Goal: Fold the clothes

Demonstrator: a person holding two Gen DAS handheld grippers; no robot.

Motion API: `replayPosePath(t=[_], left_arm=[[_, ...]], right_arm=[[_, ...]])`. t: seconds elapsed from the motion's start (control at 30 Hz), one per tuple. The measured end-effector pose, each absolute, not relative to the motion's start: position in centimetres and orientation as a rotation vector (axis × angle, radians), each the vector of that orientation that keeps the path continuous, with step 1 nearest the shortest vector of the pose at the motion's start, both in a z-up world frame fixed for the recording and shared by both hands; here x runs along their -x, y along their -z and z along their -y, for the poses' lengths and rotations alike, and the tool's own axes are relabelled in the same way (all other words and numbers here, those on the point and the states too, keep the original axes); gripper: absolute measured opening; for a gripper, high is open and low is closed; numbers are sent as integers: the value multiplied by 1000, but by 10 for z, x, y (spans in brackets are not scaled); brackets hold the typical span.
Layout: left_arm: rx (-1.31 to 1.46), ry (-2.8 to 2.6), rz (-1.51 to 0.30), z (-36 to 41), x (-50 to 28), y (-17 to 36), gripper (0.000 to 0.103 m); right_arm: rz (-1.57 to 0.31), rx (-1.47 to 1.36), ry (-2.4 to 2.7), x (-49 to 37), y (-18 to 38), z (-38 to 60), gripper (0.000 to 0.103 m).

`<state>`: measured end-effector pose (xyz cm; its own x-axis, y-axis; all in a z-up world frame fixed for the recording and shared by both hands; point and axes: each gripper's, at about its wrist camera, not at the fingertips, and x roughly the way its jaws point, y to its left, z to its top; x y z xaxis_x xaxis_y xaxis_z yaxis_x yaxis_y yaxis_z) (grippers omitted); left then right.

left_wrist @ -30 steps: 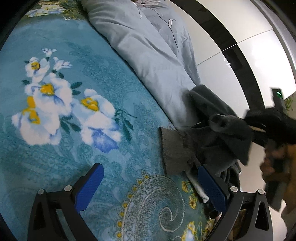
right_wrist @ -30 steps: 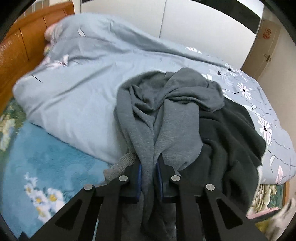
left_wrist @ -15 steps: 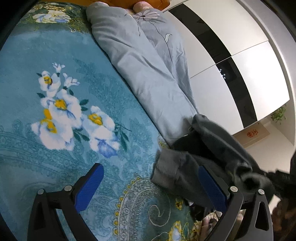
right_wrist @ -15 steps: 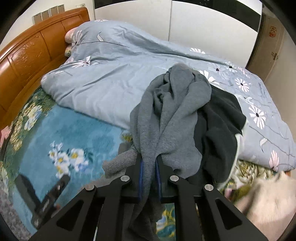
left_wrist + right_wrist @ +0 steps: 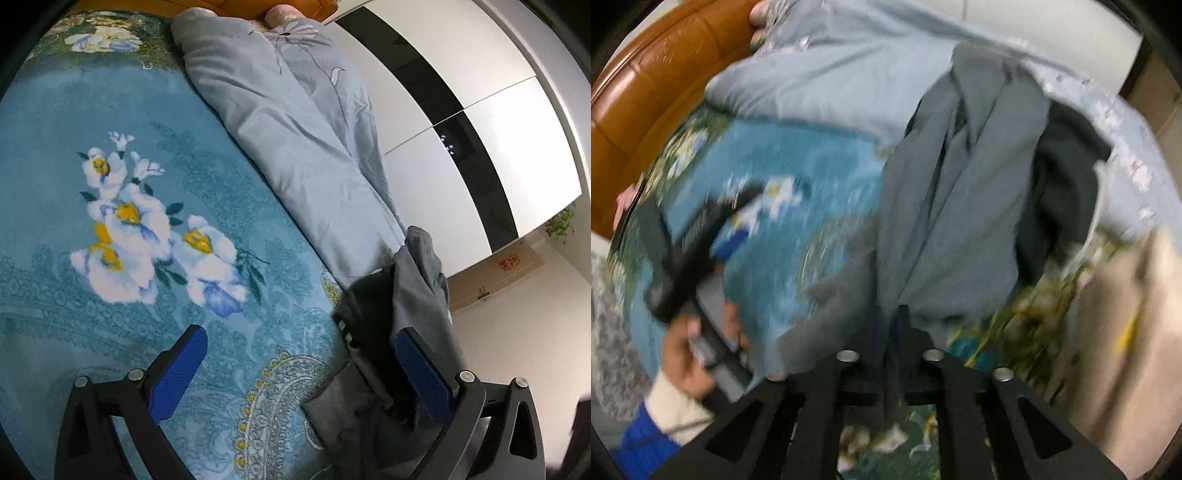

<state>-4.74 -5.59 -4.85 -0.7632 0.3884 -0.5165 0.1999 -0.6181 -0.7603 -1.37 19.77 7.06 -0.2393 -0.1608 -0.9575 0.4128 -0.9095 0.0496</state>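
Left gripper (image 5: 299, 363): black frame with blue ribbed pads, fingers spread wide, nothing between them; it hangs over the bed. In the right wrist view it shows as a blurred black tool (image 5: 701, 236) held by a hand (image 5: 690, 365) in a cream cuff and blue sleeve.
Right gripper (image 5: 894, 328): black fingers pressed together, pinching a fold of the grey knitted sweater (image 5: 960, 192); the cloth runs up from the fingertips and bunches above them.
Sweater, left wrist view: the grey sweater (image 5: 421, 295) hangs in a lifted bunch at the right side, its ribbed hem trailing on the blanket near the left gripper's right pad.
Dark garment (image 5: 1067, 181): charcoal cloth bunched just beside the grey sweater on its right, touching it.
Bed surface: teal plush blanket with white and yellow flowers (image 5: 122, 229) lies flat under both grippers.
Duvet: pale grey-blue quilt with a daisy print (image 5: 295, 147) is heaped along the far side of the blanket.
Headboard: brown padded leather headboard (image 5: 653, 92), upper left.
Image quality: the right wrist view is motion-blurred; fine detail there cannot be read.
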Motion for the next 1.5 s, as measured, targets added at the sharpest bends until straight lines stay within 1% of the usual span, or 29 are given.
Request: replayPosePath(t=[0.1, 0.2, 0.23, 0.27, 0.3, 0.33, 0.37, 0.4, 0.5, 0.6, 0.7, 0.77, 0.8, 0.83, 0.87, 0.9, 0.93, 1.03, 1.07, 1.2, 1.23, 1.4, 1.43, 1.5], left_arm=[[1048, -2524, 1322, 56, 47, 51, 103], [1071, -2542, 1296, 53, 44, 50, 103], [1079, -2547, 1283, 52, 43, 49, 103], [1087, -2552, 1270, 50, 41, 48, 103], [1095, -2557, 1257, 49, 40, 47, 103], [1103, -2561, 1243, 48, 38, 46, 103], [1111, -2566, 1230, 47, 37, 45, 103], [1115, -2573, 1214, 45, 34, 44, 103], [1122, -2600, 1165, 41, 26, 38, 103], [1126, -2616, 1177, 45, 16, 36, 103], [1130, -2631, 1195, 49, 5, 35, 103], [1133, -2641, 1207, 52, -1, 34, 103], [1134, -2646, 1214, 53, -5, 33, 103], [1135, -2651, 1220, 55, -8, 33, 103], [1137, -2655, 1226, 56, -12, 32, 103], [1136, -2645, 1263, 60, -15, 34, 103], [1133, -2628, 1311, 65, -19, 35, 103], [1133, -2492, 1469, 78, -25, 43, 103], [1133, -2443, 1520, 82, -27, 46, 103], [1144, -2273, 1657, 87, -37, 55, 103], [1126, -2263, 1669, 88, -42, 53, 103], [998, -2268, 1688, 93, -72, 31, 103], [972, -2269, 1691, 94, -78, 26, 103], [921, -2269, 1698, 96, -90, 18, 103]], right_arm=[[-336, -1669, 2192, 7, -55, -203, 0], [-324, -1611, 2245, 18, -57, -207, 0], [-329, -1588, 2272, 23, -59, -207, 2], [-324, -1567, 2296, 33, -58, -206, 6], [-317, -1547, 2319, 44, -57, -204, 30], [-280, -1541, 2350, 59, -52, -205, 64], [-235, -1537, 2382, 74, -47, -206, 74], [-190, -1532, 2414, 90, -41, -207, 76], [-68, -1566, 2460, 132, -21, -201, 76], [19, -1526, 2519, 169, -11, -189, 76], [30, -1524, 2592, 198, -4, -175, 76], [-10, -1594, 2604, 212, 6, -168, 76], [-32, -1632, 2608, 219, 11, -164, 68], [-46, -1665, 2622, 221, 14, -165, 39], [-58, -1697, 2639, 222, 16, -166, 23], [-70, -1729, 2655, 224, 17, -167, 15], [-25, -1719, 2635, 223, 13, -171, 13], [33, -1633, 2563, 213, -14, -175, 11], [62, -1568, 2536, 205, -32, -177, 11], [189, -1386, 2435, 169, -95, -191, 11], [203, -1336, 2391, 156, -110, -193, 11], [123, -1187, 2122, 51, -157, -200, 10], [84, -1171, 2084, 26, -160, -201, 10], [-2, -1231, 2054, -14, -143, -210, 11]])
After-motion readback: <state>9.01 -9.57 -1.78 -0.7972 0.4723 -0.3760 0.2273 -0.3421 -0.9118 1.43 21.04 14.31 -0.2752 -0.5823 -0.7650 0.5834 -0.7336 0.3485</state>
